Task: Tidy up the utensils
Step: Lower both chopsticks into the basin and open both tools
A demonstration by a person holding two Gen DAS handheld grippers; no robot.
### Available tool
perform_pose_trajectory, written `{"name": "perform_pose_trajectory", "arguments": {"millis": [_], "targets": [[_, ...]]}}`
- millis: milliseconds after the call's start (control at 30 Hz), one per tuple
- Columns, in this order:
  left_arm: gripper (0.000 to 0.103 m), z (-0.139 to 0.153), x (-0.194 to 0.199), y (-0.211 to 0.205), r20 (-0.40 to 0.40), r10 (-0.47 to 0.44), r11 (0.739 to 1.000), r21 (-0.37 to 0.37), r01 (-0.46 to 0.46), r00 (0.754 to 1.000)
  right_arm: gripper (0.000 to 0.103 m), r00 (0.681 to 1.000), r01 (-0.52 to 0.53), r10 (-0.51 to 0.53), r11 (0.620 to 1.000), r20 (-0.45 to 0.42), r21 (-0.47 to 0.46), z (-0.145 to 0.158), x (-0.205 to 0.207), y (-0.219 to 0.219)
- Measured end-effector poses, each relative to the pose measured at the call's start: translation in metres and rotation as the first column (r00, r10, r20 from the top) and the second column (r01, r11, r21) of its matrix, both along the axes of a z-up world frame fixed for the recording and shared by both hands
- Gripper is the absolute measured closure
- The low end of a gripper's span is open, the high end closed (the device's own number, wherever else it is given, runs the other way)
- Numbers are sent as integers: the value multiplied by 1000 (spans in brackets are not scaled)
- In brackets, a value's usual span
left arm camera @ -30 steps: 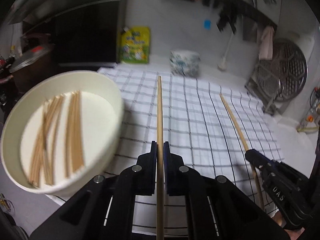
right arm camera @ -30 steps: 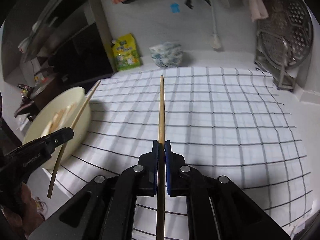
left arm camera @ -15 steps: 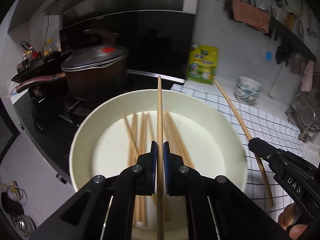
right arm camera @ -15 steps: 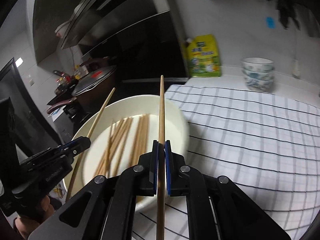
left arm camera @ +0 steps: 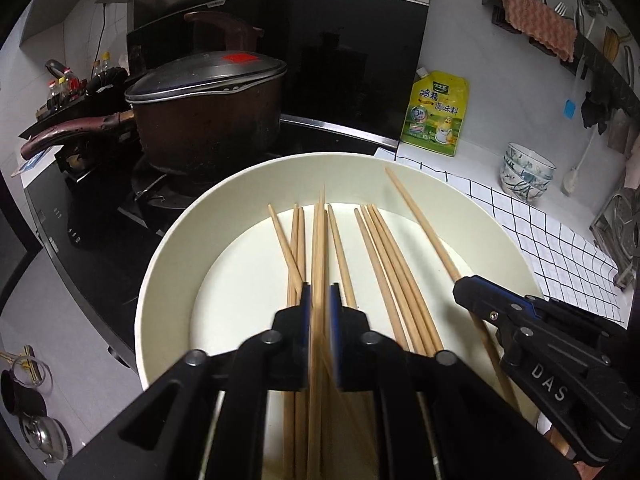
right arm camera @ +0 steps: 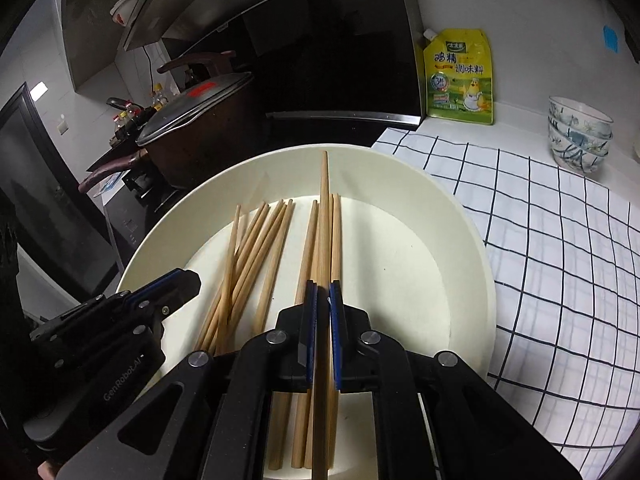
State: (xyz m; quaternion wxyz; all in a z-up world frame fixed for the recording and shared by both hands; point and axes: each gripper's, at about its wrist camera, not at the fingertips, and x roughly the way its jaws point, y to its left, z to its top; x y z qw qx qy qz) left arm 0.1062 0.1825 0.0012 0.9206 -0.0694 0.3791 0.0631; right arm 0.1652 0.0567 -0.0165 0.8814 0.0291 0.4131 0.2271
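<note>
My left gripper [left arm camera: 319,300] pinches a chopstick [left arm camera: 319,248] between its fingers, held over the cream bowl [left arm camera: 168,240]; my right gripper [right arm camera: 323,300] pinches another chopstick [right arm camera: 325,216] above the same bowl. Loose chopsticks [right arm camera: 256,248] lie in two rough bunches on the bowl's floor beneath both. The bowl sits at the edge of the checked cloth [right arm camera: 560,220] on the surface. Just behind its far rim stands a dark lidded pot [left arm camera: 208,104] on the stove; a yellow seasoning pouch [left arm camera: 436,114] and stacked patterned bowls [right arm camera: 580,136] stand farther right.
</note>
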Motion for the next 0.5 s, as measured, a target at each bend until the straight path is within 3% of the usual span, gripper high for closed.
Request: {"name": "perform_pose_trajectory", "arguments": {"millis": [33,67,100,200,500], "targets": [[64,0,-1,1,3,3,1000,0,-3,1000,82,1000,3,-3,1000,7,3,0,-2,-2],[38,1,-4,2,16,12,1000,3,-12,1000,79,1000,11,-11,1000,21,-1,2,-4,-3],[26,3,-7,3,35,22,1000,9,-22,999,79,999,17,-17,1000,30,-5,2,-6,-5],[28,6,-14,4,56,47,998,43,-50,997,79,998,34,-34,999,49,-8,4,-12,-11],[27,10,-26,9,54,65,998,16,-66,996,75,995,73,-73,997,64,-4,8,-27,-25]]}}
